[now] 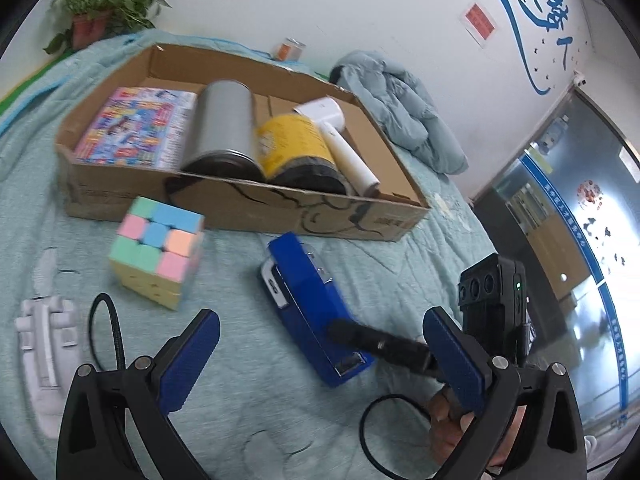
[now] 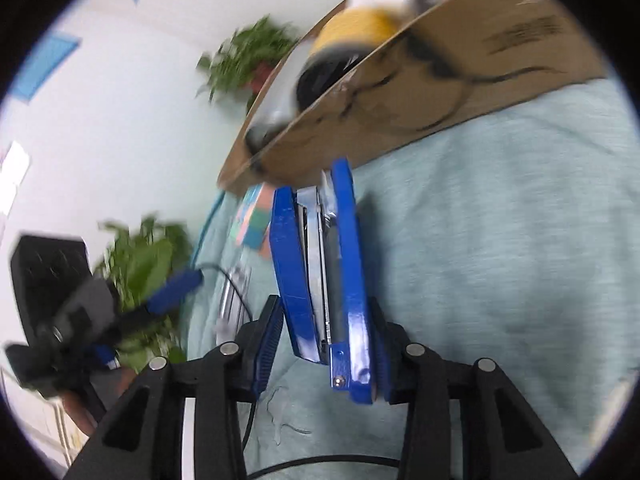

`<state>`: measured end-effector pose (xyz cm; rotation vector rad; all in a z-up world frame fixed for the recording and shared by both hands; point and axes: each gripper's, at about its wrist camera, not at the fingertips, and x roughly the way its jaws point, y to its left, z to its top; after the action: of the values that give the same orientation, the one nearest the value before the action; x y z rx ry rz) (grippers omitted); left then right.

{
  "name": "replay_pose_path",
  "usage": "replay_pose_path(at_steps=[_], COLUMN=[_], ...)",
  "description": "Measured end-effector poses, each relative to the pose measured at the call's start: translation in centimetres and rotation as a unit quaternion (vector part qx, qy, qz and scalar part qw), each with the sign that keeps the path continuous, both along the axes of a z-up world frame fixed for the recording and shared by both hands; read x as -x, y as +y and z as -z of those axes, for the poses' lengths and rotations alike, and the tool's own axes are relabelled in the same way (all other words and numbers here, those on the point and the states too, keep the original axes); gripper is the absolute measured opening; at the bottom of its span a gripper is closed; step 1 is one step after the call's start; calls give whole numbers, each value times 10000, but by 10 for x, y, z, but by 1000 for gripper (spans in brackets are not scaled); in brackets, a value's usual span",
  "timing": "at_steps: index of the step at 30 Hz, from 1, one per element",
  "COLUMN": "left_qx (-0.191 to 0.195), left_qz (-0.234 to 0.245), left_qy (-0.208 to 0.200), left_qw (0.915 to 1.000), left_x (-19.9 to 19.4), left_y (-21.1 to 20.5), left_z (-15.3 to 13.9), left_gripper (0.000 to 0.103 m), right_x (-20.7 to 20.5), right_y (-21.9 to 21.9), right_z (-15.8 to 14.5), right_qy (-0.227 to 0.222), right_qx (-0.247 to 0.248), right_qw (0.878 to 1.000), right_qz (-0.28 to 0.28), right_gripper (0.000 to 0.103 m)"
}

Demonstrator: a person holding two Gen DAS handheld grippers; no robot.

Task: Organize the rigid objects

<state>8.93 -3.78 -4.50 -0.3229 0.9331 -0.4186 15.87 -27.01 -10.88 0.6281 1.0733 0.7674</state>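
A blue stapler [image 1: 304, 292] lies on its side on the teal bedcover [image 1: 248, 380], just in front of the cardboard box [image 1: 240, 204]. My right gripper [image 2: 325, 308] is shut on the stapler [image 2: 288, 264], one pad against each blue flank. In the left wrist view that right gripper [image 1: 348, 332] reaches in from the right. A pastel puzzle cube [image 1: 156, 252] stands left of the stapler. My left gripper [image 1: 322, 316] hovers open above the cover, holding nothing. The box holds a colourful flat pack [image 1: 140, 128], a silver can [image 1: 224, 128], a yellow can [image 1: 292, 144] and a white handled device [image 1: 344, 148].
A white plastic piece [image 1: 44, 344] lies on the cover at the far left, beside a black cable [image 1: 112, 328]. A light blue jacket [image 1: 400, 108] is bunched behind the box. A potted plant [image 1: 104, 4] stands at the back left by the wall.
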Motion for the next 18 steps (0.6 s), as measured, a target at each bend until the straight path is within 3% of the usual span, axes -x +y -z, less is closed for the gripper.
replay_pose_path(at_steps=[3,5,6,13,18], left_qx=[182,395,471,1065,959], left_qz=[228,331,311,233,268], left_qy=[254,511,658,1439,1543], left_qw=[9993,9974,9962,9836,9830], left_x=[-18,-34,-42,-78,-81], left_y=[-18,-26,-28,-35,-39], left_z=[16,30,37,74,79], left_gripper=[102,102,102,100,99], right_x=[5,11,16,45,64], right_y=[-25,-26,-23,8,53], right_z=[-13,-23,-28,-31,-32], right_qy=[-364,-670,-872,-1791,-2559], right_qx=[542,927,1131,2004,2890], right_qw=[9970,9927,9893,9628,9204], right_qz=[413,384,288,-285,-615], right_gripper=[55,74,78,79,74])
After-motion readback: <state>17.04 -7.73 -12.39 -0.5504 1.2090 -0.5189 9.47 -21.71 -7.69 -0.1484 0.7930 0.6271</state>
